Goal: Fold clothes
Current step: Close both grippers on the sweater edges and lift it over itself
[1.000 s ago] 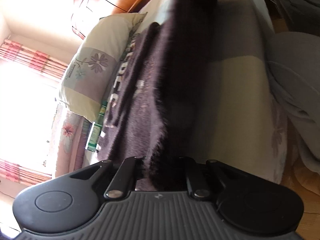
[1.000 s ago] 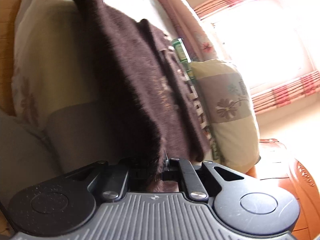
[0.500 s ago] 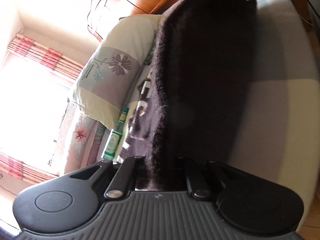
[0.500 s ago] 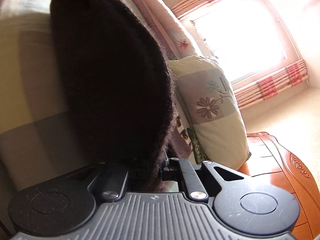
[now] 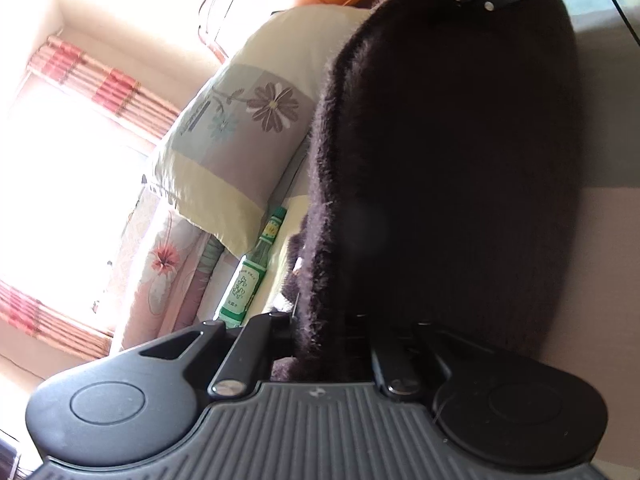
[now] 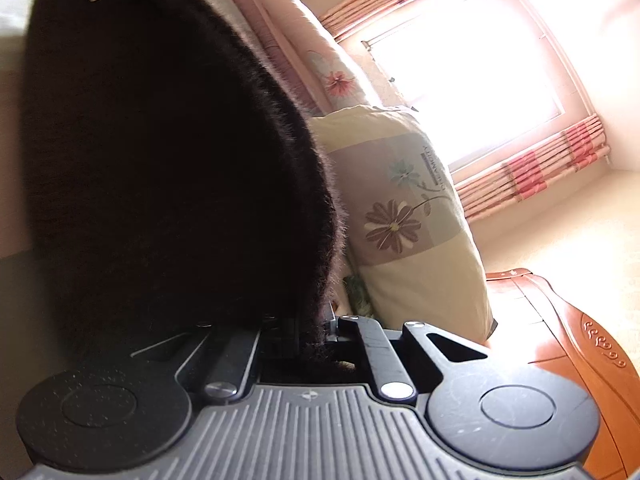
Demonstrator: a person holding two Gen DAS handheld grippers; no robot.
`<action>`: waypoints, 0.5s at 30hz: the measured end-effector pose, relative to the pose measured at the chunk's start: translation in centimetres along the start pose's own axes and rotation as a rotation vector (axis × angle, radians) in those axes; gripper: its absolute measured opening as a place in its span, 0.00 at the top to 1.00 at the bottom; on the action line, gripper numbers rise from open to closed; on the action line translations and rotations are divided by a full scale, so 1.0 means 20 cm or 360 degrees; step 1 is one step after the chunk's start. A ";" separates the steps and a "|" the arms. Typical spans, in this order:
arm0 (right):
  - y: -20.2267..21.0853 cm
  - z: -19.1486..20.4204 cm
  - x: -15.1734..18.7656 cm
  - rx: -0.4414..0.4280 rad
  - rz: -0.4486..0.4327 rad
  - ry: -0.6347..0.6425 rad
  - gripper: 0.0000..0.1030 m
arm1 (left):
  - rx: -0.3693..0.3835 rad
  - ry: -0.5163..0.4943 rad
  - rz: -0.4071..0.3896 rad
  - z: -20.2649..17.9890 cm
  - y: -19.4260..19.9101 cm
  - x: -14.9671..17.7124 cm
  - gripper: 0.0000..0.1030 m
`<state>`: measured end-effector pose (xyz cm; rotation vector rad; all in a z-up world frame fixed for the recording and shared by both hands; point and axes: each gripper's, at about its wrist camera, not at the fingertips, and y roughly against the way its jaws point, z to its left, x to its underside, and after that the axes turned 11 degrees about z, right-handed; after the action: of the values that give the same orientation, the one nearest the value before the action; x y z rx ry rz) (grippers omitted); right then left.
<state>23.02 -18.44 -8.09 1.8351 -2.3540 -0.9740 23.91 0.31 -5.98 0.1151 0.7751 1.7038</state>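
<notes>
A dark fuzzy sweater [image 5: 448,168] is clamped by both tools. The left hand-held gripper [image 5: 332,328] is closed on one edge of it, and the right hand-held gripper [image 6: 308,328] is closed on the opposite edge; in each view the other gripper is seen at the top, at 12 o'clock, biting the far edge of the cloth. The sweater is held stretched between them above the bed [image 5: 600,240], filling the middle of both views.

Compared with a second ago, the garment has been raised and drawn taut: then it was lying draped down over the bed with its pale lettering showing, whereas now only the dark, shaded side is presented and far more of each view is covered by it. The floral pillow [image 5: 240,136] is seen at 10 o'clock in the left view and larger than before, with a green bottle [image 5: 248,280] below it at 8 o'clock. The bright window [image 6: 460,80] is seen at 1 o'clock in the right view.
</notes>
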 end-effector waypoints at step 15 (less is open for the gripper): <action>-0.69 -0.15 -0.20 -0.0100 0.0057 -0.0102 0.91 | 0.0147 0.0249 0.0094 0.22 -0.54 -0.05 0.91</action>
<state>37.47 -18.11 -10.62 1.7592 -2.3538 -1.1057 35.20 2.11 -8.10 0.0692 0.9755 1.7482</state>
